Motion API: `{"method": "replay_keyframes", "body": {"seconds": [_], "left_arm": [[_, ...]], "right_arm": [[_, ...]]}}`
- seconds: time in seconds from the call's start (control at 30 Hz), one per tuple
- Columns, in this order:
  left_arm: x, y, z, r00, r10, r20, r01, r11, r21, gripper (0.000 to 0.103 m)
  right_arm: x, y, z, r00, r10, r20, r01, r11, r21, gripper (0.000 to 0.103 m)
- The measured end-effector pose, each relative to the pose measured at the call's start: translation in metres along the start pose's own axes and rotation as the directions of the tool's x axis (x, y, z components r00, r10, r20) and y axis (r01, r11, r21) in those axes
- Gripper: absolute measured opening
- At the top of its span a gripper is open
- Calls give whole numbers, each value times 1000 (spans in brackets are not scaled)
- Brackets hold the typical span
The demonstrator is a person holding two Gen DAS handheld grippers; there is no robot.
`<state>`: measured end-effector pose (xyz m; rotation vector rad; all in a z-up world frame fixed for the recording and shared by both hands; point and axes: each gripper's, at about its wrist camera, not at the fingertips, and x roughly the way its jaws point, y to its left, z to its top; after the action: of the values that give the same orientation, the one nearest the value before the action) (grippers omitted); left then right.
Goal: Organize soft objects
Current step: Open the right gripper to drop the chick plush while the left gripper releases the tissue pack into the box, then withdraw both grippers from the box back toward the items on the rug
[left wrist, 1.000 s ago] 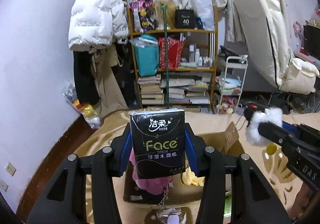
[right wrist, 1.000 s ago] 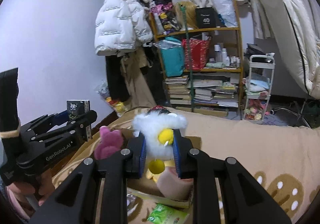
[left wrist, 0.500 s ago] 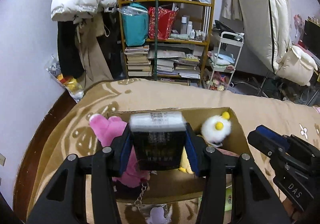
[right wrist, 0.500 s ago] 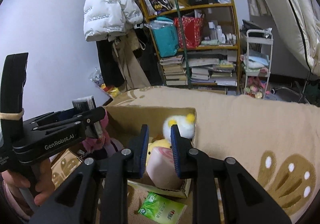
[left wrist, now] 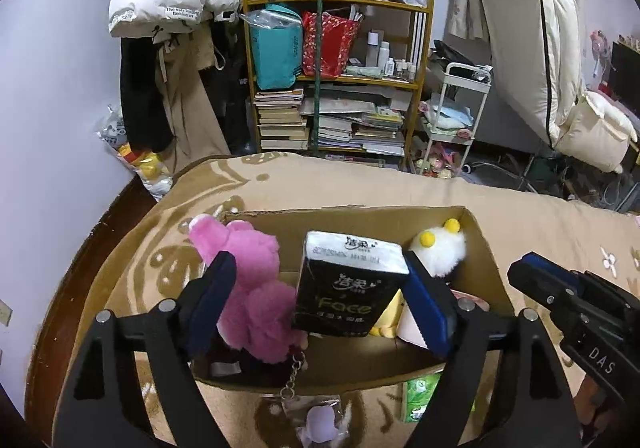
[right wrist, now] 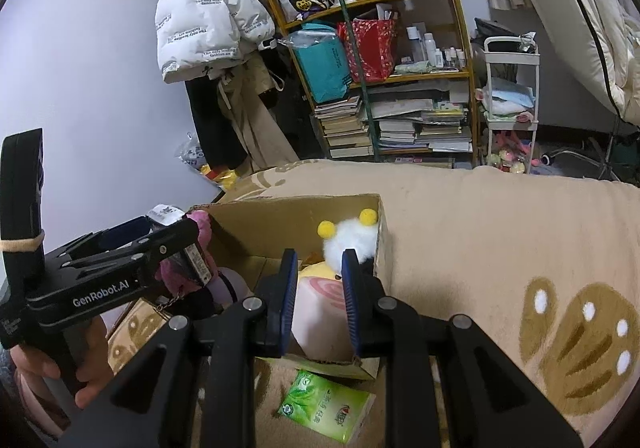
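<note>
L gripper [left wrist: 316,300]: jaws have just been opening, now spread wide. Black tissue pack [left wrist: 348,288] sits between them, tilted, leaning against the R pad; L pad is clear of it, so no clamp. Pack is over the open cardboard box [left wrist: 486,260], roughly mid-box.

Box contents, L to R: pink plush [left wrist: 248,288] at the left end w/ a keychain hanging over the near wall, then the black pack, a yellow plush [left wrist: 390,314] low behind it, a pink-and-cream cushion [right wrist: 320,308], and a white fluffy toy [left wrist: 440,252] w/ yellow pompoms in the far right corner.

R gripper [right wrist: 318,296]: narrowest it gets, pads w/ only a slim gap, nothing held. It hovers over the box's right end, cushion seen thru the gap.

Green tissue pack [right wrist: 328,406] lies on the tan blanket [right wrist: 500,228] just outside the box's near wall. Box sits on that blanket.
</note>
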<state>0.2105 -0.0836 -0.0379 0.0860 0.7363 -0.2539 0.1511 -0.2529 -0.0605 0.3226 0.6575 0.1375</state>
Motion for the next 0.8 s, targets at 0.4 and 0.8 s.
{"method": "replay_keyframes", "body": {"seconds": [0.4,0.8], "left_arm": [[-18,2,9,1000,-4,17,5,999,-35,85],[-38,15,-10,998,61,-22,-62,998,-21,86]], "right_arm": [[-5,10,-7,1000,9,-28,-9,1000,-19,24],[-15,24,-13,999,9,-39,-10,999,-30,44]]}}
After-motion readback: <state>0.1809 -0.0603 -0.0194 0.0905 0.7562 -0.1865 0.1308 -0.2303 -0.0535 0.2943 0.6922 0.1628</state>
